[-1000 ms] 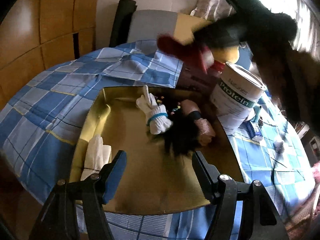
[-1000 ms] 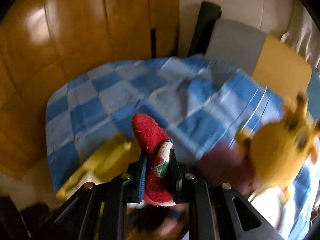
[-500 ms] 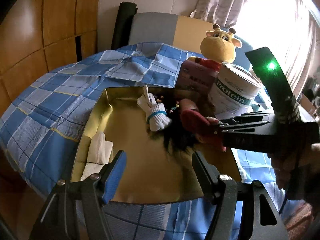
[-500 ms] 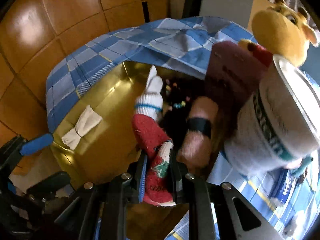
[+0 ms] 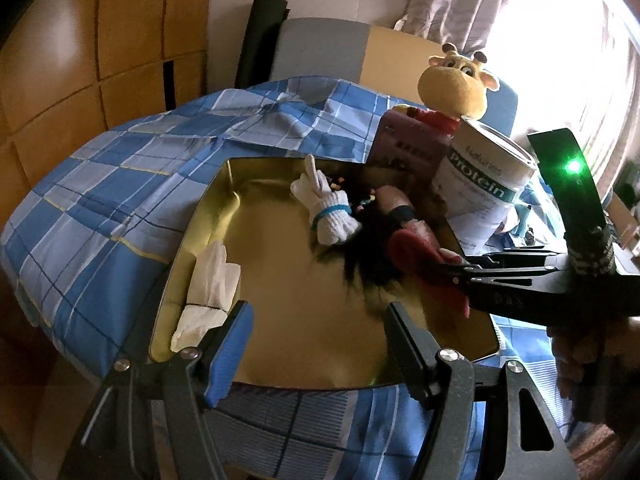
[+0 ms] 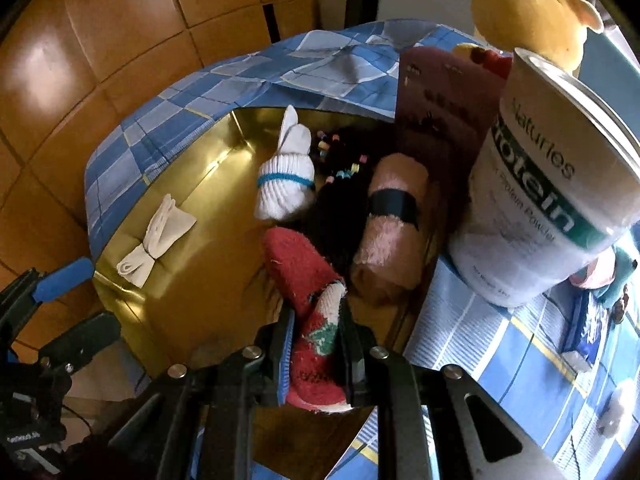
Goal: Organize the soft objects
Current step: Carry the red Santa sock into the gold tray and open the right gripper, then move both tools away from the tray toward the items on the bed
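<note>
My right gripper (image 6: 316, 316) is shut on a red and white sock (image 6: 308, 280) and holds it low over the right side of the gold tray (image 6: 180, 312). The sock also shows in the left wrist view (image 5: 416, 252). In the tray lie a rolled white sock with a blue band (image 6: 286, 180), a black fuzzy item with coloured beads (image 6: 340, 204), a pink roll with a black band (image 6: 390, 220) and a tied white cloth (image 6: 154, 240). My left gripper (image 5: 316, 332) is open and empty over the tray's near edge (image 5: 320, 376).
A white protein can (image 6: 548, 208) and a maroon box (image 6: 444, 112) stand right of the tray, with a yellow giraffe plush (image 6: 528, 8) behind them. Small toys (image 6: 612, 280) lie on the blue checked cloth (image 6: 500, 340) at the right. Wooden panels are at the left.
My right gripper has swung down from above the table to just over the tray, with the red sock still in it. My left gripper has stayed in place.
</note>
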`<state>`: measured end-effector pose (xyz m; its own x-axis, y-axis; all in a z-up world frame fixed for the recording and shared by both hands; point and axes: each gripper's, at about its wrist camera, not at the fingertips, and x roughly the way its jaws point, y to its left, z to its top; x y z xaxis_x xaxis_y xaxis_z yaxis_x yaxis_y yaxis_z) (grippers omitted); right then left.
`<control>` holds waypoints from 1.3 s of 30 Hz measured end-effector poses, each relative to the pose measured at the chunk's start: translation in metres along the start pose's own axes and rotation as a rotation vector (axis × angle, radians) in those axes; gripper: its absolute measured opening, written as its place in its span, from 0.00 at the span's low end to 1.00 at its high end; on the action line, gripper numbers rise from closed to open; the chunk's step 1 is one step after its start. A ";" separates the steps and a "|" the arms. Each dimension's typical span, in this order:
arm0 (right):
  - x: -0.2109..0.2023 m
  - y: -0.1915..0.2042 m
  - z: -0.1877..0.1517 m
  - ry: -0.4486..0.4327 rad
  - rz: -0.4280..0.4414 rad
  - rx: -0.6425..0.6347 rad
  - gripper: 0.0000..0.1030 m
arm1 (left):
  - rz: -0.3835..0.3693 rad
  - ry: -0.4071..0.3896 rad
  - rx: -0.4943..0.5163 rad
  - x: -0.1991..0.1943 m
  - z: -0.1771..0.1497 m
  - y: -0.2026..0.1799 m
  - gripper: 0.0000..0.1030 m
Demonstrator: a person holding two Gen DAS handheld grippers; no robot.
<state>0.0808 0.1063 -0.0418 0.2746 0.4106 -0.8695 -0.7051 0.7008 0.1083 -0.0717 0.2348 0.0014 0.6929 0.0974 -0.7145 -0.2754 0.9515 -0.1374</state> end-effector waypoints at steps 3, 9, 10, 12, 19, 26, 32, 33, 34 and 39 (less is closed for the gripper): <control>0.005 0.001 0.003 -0.010 -0.030 0.001 0.18 | 0.005 0.007 0.002 0.003 -0.002 -0.001 0.67; 0.021 0.007 0.002 0.025 -0.093 -0.019 0.30 | 0.015 0.005 0.013 0.002 -0.002 -0.001 0.73; 0.020 0.007 0.001 0.022 -0.087 -0.016 0.34 | 0.016 0.001 0.014 0.001 -0.002 -0.002 0.75; 0.015 0.007 -0.001 0.005 -0.092 -0.022 0.39 | 0.016 -0.005 0.018 -0.001 -0.001 -0.002 0.75; -0.014 0.001 -0.007 -0.075 -0.054 0.007 0.41 | -0.005 -0.005 0.044 -0.006 0.000 -0.011 0.76; -0.051 -0.007 -0.014 -0.161 -0.030 0.026 0.41 | -0.010 -0.019 0.093 -0.012 0.003 -0.026 0.76; -0.076 -0.026 -0.026 -0.204 -0.032 0.067 0.41 | -0.021 -0.016 0.131 -0.013 0.004 -0.040 0.76; -0.079 -0.030 -0.028 -0.207 -0.032 0.071 0.41 | -0.025 -0.015 0.141 -0.013 0.005 -0.042 0.76; -0.084 -0.034 -0.031 -0.211 -0.034 0.075 0.41 | -0.028 -0.014 0.151 -0.012 0.005 -0.045 0.76; -0.104 -0.071 -0.050 -0.220 -0.095 0.125 0.41 | -0.053 -0.017 0.204 -0.013 0.009 -0.064 0.76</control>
<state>0.0691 -0.0155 0.0171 0.4809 0.4469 -0.7543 -0.5866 0.8034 0.1020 -0.0572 0.1750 0.0253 0.7145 0.0487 -0.6979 -0.0988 0.9946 -0.0317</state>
